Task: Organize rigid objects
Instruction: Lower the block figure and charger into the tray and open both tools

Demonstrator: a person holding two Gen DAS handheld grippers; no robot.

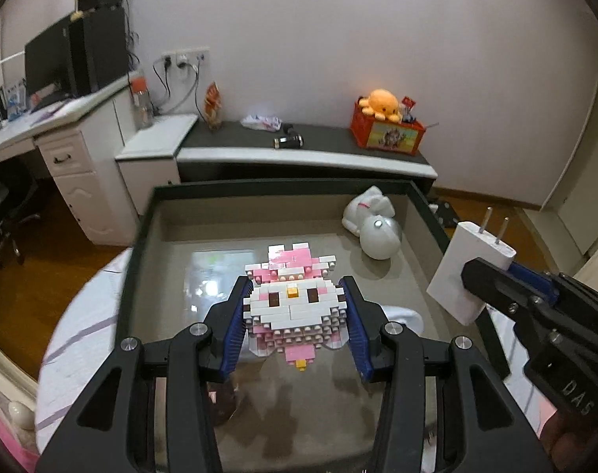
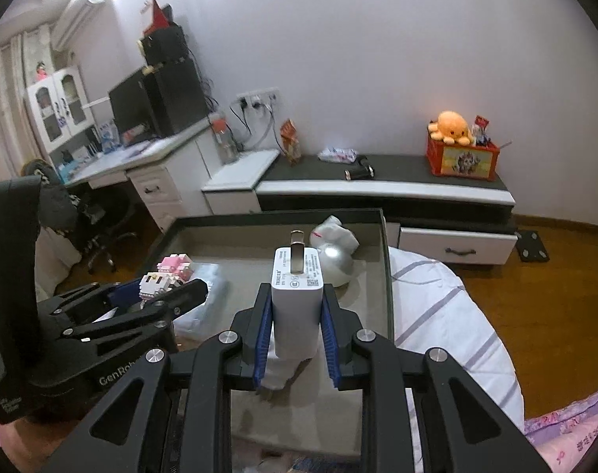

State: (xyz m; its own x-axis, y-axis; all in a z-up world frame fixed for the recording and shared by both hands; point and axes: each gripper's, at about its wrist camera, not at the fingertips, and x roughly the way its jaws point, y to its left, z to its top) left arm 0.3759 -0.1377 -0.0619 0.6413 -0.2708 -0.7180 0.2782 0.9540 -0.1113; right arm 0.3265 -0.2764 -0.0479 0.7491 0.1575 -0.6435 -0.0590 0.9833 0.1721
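Note:
My left gripper (image 1: 295,311) is shut on a pink and white brick-built cat figure (image 1: 293,301) and holds it above the dark-rimmed tray (image 1: 141,236). My right gripper (image 2: 295,315) is shut on a white plug charger (image 2: 297,299), prongs pointing away, held over the tray's (image 2: 385,260) right part. The charger also shows in the left wrist view (image 1: 462,272) at the tray's right rim. The left gripper with the figure (image 2: 163,278) shows at the left of the right wrist view. A white ceramic animal figure (image 1: 372,224) lies in the tray's far right corner.
The tray rests on a round table with a striped white cloth (image 2: 448,315). A low cabinet (image 1: 307,153) behind holds an orange box with a plush octopus (image 1: 381,104), a dark cylinder (image 1: 288,142) and a packet. A desk with a monitor (image 1: 51,67) stands at left.

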